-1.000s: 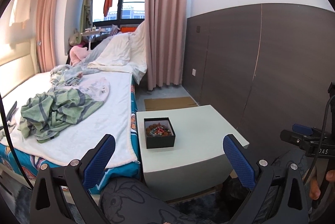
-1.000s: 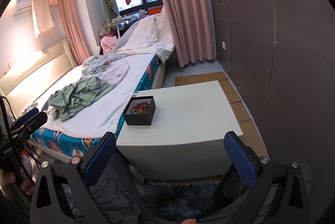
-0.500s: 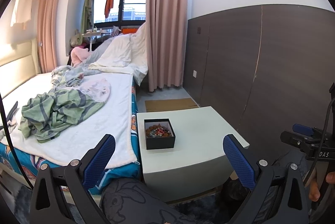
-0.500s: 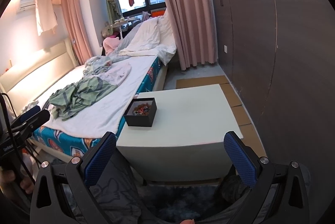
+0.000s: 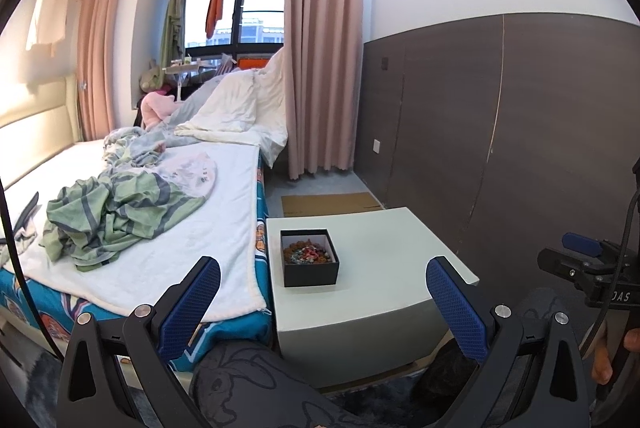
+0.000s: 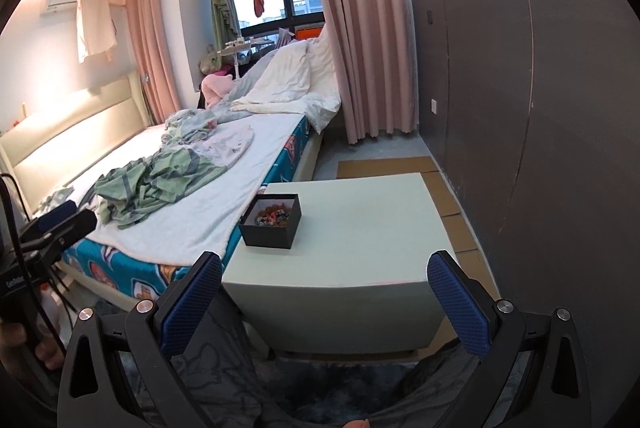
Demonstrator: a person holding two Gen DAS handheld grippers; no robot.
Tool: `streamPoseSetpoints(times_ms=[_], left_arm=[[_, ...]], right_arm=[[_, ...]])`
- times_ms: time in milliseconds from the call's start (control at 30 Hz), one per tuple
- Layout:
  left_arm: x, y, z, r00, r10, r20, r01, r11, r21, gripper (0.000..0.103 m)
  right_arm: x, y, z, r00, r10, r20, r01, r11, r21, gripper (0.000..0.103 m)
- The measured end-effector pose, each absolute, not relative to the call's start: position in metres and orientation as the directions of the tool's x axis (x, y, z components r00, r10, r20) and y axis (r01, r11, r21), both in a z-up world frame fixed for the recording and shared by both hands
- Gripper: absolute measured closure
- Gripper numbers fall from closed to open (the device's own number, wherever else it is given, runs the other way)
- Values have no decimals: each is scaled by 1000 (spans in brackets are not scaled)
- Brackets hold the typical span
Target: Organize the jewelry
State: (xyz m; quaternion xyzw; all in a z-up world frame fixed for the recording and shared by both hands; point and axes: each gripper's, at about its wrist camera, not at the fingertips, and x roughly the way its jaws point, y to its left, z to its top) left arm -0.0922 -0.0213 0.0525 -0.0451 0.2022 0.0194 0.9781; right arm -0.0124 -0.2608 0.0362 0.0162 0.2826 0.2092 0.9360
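Two pairs of tongs, left (image 5: 323,286) and right (image 6: 325,282), hang spread apart and empty short of the counter (image 5: 384,248), where a black box (image 5: 309,258) holds tangled jewelry (image 5: 307,253) within reach.

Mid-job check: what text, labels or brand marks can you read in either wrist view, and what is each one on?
"DAS": on the right tongs body, left wrist view; start cut off.
White lettering on the left tongs body, right wrist view: too blurred to read.
Black box and white table: no text visible.
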Motion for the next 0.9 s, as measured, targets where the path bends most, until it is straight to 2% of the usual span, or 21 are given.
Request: streamPoseSetpoints(times_ms=[900], left_arm=[[-92, -29, 49, 915, 12, -403, -44, 996, -72, 0]], right_arm=[[-19, -269, 35, 763, 391, -515, -370, 917, 148, 0]])
